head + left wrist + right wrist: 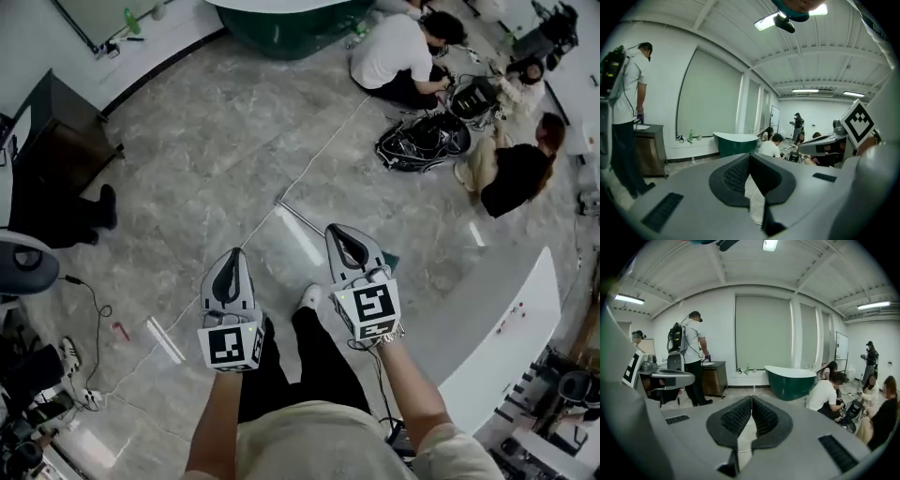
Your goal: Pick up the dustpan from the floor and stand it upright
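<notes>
The dustpan (pixel 302 219) lies flat on the grey floor (pixel 216 159), near the middle of the head view. Its long thin handle shows as a pale stick. The pan end is mostly hidden behind the right gripper (pixel 336 231), and only a small dark green corner peeks out just beside it. The right gripper hangs over that end, and I cannot tell if it touches the dustpan. Its two jaws are pressed together at the tips and there is nothing between them. The left gripper (pixel 232 253) is held up beside it, over bare floor. Its jaws are pressed together too, and it holds nothing. A white shoe (pixel 307 296) shows between the two grippers, lower down. A thin white cable (pixel 319 150) runs across the floor from the dustpan's handle toward the top edge. At the top edge stands a green bathtub (pixel 281 23). Near the top right corner some people (pixel 394 52) sit on the floor round a pile of black gear (pixel 422 141). At the left edge stands a dark cabinet (pixel 56 141).
</notes>
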`<state>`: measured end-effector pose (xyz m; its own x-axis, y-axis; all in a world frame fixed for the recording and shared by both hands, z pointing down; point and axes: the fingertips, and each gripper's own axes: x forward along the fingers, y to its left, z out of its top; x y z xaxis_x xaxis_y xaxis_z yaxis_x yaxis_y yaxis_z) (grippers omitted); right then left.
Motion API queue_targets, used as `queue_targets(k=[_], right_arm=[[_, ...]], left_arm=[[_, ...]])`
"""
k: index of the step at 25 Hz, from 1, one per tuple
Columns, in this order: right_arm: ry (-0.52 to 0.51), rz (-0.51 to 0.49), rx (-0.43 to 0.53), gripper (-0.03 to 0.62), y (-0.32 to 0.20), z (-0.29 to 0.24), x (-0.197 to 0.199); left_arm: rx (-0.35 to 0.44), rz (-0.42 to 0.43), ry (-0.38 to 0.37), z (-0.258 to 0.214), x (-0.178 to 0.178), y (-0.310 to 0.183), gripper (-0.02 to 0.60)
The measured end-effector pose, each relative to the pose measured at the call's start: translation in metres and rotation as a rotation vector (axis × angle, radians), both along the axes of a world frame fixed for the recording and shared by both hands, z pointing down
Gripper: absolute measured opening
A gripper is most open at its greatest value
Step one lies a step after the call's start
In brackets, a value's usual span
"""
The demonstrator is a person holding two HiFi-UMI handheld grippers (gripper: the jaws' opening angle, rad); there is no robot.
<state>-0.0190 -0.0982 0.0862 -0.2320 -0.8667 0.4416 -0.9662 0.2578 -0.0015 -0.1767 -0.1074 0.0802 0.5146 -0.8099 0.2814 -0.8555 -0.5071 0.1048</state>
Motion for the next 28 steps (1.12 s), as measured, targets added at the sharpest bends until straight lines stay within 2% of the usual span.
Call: queue_targets(k=[6,14,20,23,28], right_arm=[[-0.017,-0.113,-0.134,0.018,-0.063,0.108,-0.008],[-0.016,-0.118,-0.229,0.018,-0.123,0.278,-0.002],[0.002,-0.183,-0.265,0.018,-0.139,0.423,-0.008],[0.012,-0.213,-0.323,0.018,-0.152,0.505,-0.003],[-0.015,-0.273,-0.380,0.020,-0.168,0.633,0.009]], left_arm=[[-0.119,-0.127,-0.030,0.107,-0.007,-0.051,0.008],[-0.190,-0.184,-0.023,0.272,0.009,-0.115,0.008],[-0.215,-0.216,-0.030,0.413,0.008,-0.129,0.008],[-0.228,-0.226,-0.019,0.490,0.019,-0.137,0.008],[-0.218,-0.182,-0.013,0.605,0.038,-0.153,0.008]])
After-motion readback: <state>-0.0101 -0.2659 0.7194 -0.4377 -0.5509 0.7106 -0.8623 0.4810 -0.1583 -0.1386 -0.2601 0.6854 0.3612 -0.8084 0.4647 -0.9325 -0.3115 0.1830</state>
